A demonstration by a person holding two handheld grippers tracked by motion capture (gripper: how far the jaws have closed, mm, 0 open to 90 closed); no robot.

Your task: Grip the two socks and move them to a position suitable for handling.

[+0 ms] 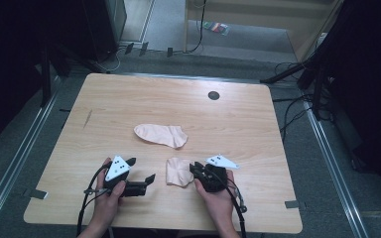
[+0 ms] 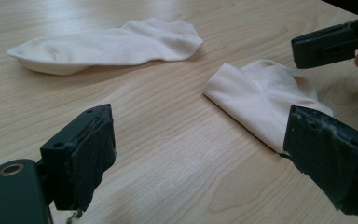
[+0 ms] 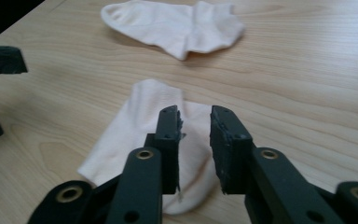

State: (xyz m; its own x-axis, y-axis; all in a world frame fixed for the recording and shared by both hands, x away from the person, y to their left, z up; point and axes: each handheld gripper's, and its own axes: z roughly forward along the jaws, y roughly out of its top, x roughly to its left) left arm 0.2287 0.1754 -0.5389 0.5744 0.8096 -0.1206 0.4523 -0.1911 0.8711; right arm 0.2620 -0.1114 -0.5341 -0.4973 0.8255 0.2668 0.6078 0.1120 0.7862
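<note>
Two pale socks on a light wooden table [image 1: 129, 99], with a gripper to either side of the nearer one. Furthest left, the left gripper [image 1: 144, 171], held low over the near part of the table in the person's left hand [image 1: 110, 196], jaws spread wide with bare wood between them and no cloth touched. In the left gripper view, those same black jaws well apart, one at the lower left and one at the lower right, the folded sock [image 2: 265, 100] lying just past the right-hand one. Toward the middle and further back, the flat sock [image 1: 161, 135], stretched out on its side, well apart from both grippers. Nearer and a little right of that, the folded sock doubled over on itself, just beside the right gripper [image 1: 194, 171]. At the right, that gripper held in the right hand [image 1: 218, 196], pointing left at the folded sock's edge. In the right gripper view, jaws narrowed to a slim gap above the cloth, pads [image 3: 170, 140] not pressing on it; cannot tell whether the tips touch the fabric.
</note>
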